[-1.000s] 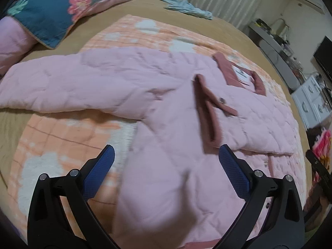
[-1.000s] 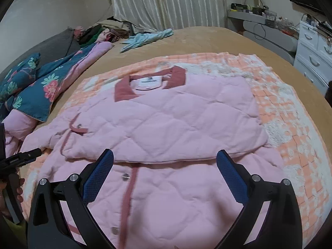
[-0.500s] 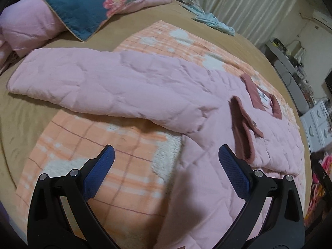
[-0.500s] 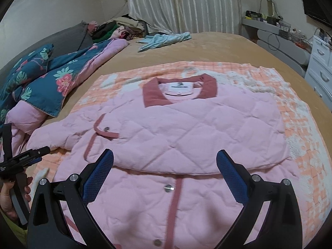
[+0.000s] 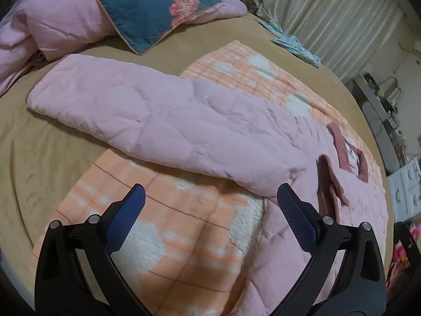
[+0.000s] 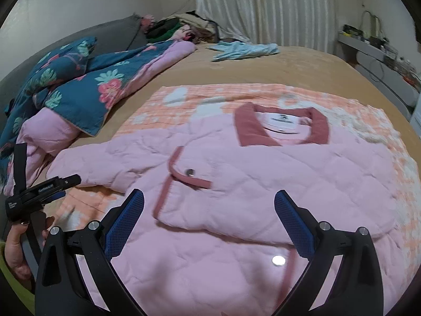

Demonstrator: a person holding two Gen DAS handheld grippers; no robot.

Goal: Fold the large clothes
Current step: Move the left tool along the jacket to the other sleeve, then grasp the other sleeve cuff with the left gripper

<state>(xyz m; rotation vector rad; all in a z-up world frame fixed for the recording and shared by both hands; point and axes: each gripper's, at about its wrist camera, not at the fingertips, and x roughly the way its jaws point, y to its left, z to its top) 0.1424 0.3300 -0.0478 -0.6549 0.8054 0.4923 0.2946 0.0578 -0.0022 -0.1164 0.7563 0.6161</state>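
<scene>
A pink quilted jacket (image 6: 276, 184) with a dark pink collar (image 6: 281, 126) lies on an orange checked blanket (image 5: 184, 237) on the bed. One side is folded across its chest. Its other sleeve (image 5: 147, 115) stretches out flat to the left, the cuff resting on the tan sheet. My left gripper (image 5: 210, 205) hovers open just short of that sleeve, over the blanket, holding nothing. My right gripper (image 6: 209, 210) hangs open above the jacket's front, near the snap buttons (image 6: 278, 260). The left gripper (image 6: 50, 184) also shows at the left of the right wrist view, held by a hand (image 6: 15, 250).
A floral blue quilt with pink lining (image 6: 73, 84) is heaped along the bed's left side. A light blue garment (image 6: 244, 50) lies at the far end by the curtains (image 6: 263, 8). A shelf (image 6: 381, 52) and white drawers (image 5: 405, 184) stand to the right.
The left gripper has swung left from over the jacket body toward the outstretched sleeve. The right wrist view has also shifted left, the jacket now sitting further right and nearer.
</scene>
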